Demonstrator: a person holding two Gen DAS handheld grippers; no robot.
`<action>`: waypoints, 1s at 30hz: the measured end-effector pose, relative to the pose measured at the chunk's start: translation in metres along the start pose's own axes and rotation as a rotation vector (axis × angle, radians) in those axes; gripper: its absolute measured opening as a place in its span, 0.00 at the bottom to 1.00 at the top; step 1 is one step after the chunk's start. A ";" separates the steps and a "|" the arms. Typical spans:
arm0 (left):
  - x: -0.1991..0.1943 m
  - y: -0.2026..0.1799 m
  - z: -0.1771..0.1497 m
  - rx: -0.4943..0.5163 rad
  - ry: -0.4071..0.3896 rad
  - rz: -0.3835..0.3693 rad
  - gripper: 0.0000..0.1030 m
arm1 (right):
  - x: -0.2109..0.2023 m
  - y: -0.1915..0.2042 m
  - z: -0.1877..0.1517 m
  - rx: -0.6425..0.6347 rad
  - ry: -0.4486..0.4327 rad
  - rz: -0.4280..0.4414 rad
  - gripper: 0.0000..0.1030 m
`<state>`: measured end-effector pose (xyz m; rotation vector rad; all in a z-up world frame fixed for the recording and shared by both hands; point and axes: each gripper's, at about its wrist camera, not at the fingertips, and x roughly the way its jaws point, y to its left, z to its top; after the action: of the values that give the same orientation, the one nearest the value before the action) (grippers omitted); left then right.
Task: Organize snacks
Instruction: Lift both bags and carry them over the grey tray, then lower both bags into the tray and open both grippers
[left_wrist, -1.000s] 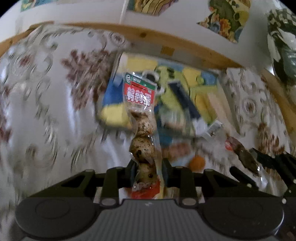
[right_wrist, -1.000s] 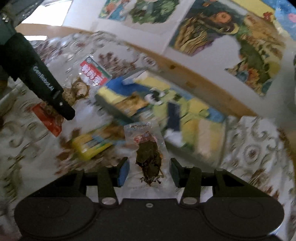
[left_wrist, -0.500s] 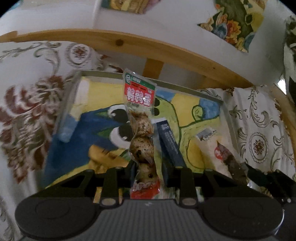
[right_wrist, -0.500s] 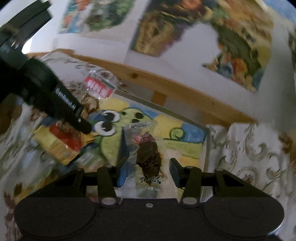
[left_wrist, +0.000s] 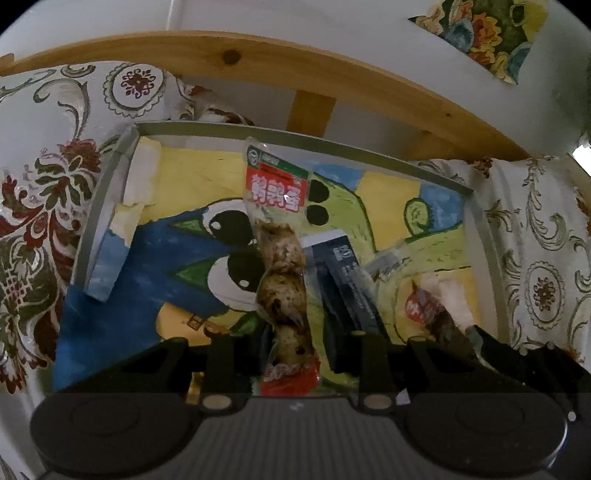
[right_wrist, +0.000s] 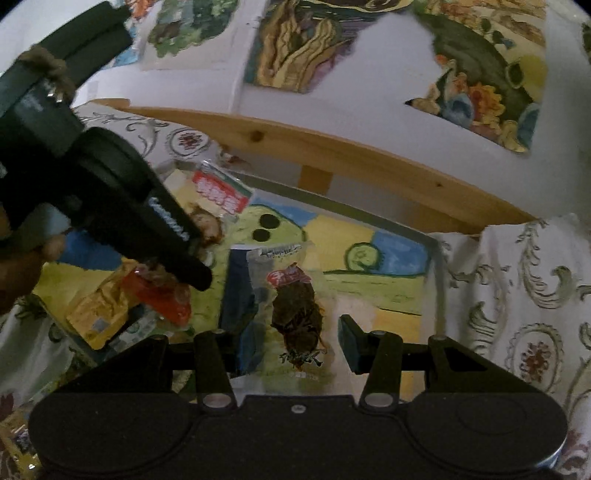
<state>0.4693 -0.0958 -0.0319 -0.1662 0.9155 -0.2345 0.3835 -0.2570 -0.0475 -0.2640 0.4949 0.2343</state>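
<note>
1. Left wrist view: the left gripper (left_wrist: 291, 350) pinches the lower end of an egg pack (left_wrist: 282, 266), a clear strip with speckled eggs and a red label at its top.
2. The egg pack stands up from the jaws over a shallow tray (left_wrist: 107, 192), whose floor is painted in blue, yellow and green cartoon shapes.
3. A dark blue packet (left_wrist: 349, 284) lies in the tray just right of the egg pack.
4. At lower right, the tip of the right gripper (left_wrist: 476, 341) shows with a meat pack (left_wrist: 432, 310) at it.
5. The tray sits on a patterned cloth (left_wrist: 44, 192), with a wooden rail (left_wrist: 314, 77) behind it.
6. Right wrist view: the right gripper (right_wrist: 291, 343) pinches the lower end of the meat pack (right_wrist: 295, 306), a clear pouch with a dark brown piece inside, held over the tray (right_wrist: 437, 258).
7. The left gripper (right_wrist: 173, 258) enters from the upper left, holding the egg pack (right_wrist: 218, 195) over the tray's left part.
8. A yellow packet (right_wrist: 99, 314) lies at the tray's left side, below the left gripper.
</note>
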 end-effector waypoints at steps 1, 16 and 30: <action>0.000 0.000 0.001 0.000 0.003 0.001 0.32 | 0.001 0.001 0.000 0.003 0.003 0.004 0.48; 0.009 0.000 0.006 -0.020 0.051 0.035 0.39 | 0.012 0.001 -0.002 0.016 0.065 -0.006 0.48; -0.004 -0.004 0.009 -0.004 0.012 0.038 0.69 | 0.008 -0.002 -0.002 0.030 0.051 -0.017 0.69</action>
<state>0.4739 -0.0981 -0.0230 -0.1509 0.9301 -0.1984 0.3903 -0.2583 -0.0529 -0.2457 0.5458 0.2036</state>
